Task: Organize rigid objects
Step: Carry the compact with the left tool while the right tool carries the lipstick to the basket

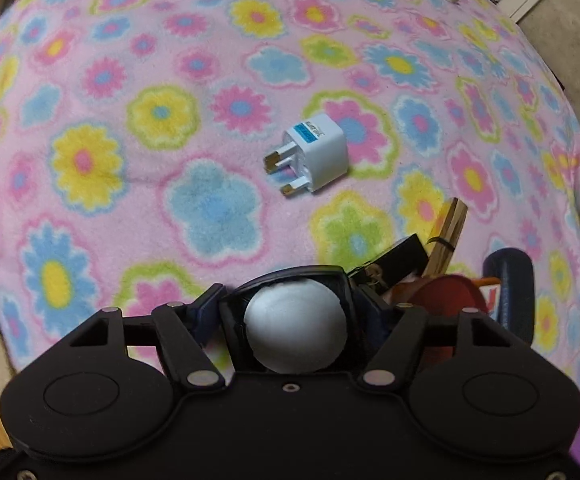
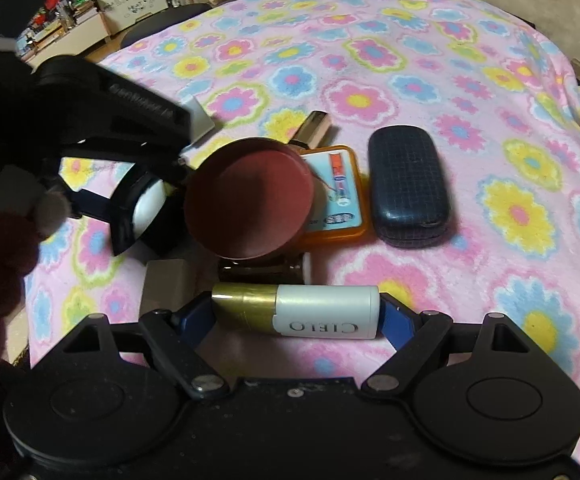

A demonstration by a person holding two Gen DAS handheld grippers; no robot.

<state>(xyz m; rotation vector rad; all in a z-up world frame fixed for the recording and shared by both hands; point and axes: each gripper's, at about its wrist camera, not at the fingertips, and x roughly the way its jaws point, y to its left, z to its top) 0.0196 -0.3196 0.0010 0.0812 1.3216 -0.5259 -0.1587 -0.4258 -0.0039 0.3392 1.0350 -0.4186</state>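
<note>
The right tongs (image 2: 296,316) grasp a gold-and-white CIELO tube (image 2: 296,312) lying crosswise, gold end leftward, just below the red round tin (image 2: 249,204). The left tongs (image 1: 296,330) clench a white round object (image 1: 296,330).

Fuzzy fleece blanket (image 1: 129,80); glossy white plastic adapter (image 1: 320,156) with brass-coloured metal prongs; textured, matt case (image 2: 408,184).
</note>
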